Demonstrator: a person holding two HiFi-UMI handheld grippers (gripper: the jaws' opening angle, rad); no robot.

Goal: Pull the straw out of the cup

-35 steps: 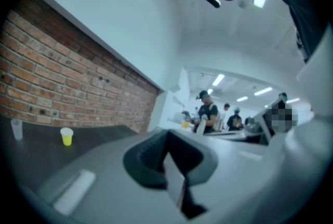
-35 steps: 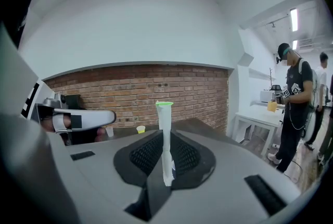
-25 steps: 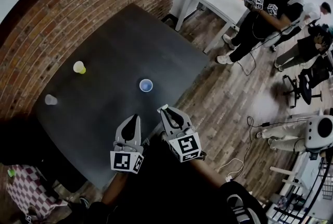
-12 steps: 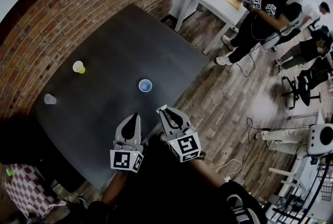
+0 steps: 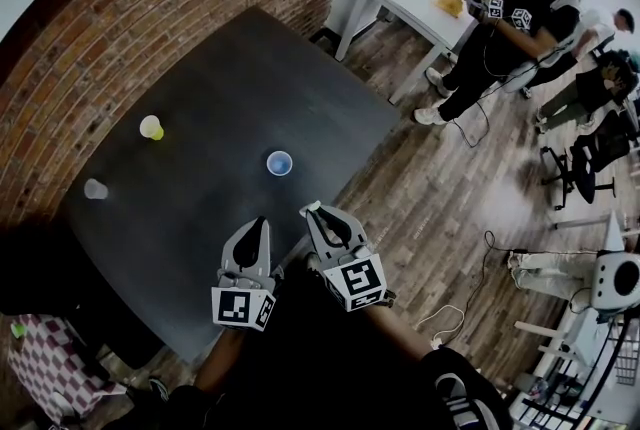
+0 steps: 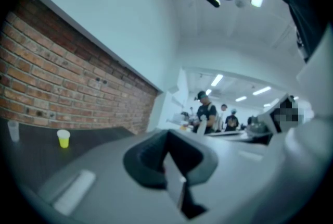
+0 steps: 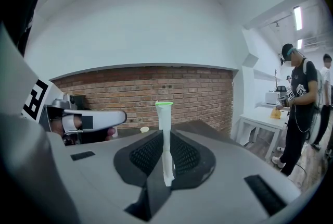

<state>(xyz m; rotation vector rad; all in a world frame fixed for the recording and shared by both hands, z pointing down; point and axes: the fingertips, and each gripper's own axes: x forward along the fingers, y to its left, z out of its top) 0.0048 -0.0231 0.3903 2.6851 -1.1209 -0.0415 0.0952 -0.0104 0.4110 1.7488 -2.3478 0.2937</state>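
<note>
Nearest the person, two grey grippers, each bearing a cube with black-and-white square markers, hang just short of the blue-rimmed cup [image 5: 280, 163]. The left gripper [image 5: 257, 230] has its jaws pressed together on nothing. The right gripper [image 5: 320, 216] pinches one white straw [image 7: 165, 129], green at the tip and clear of that cup. Beyond and left of it, on the dark matte table [image 5: 250, 68], stand a yellow cup [image 5: 151, 128] and a clear cup [image 5: 96, 189].
</note>
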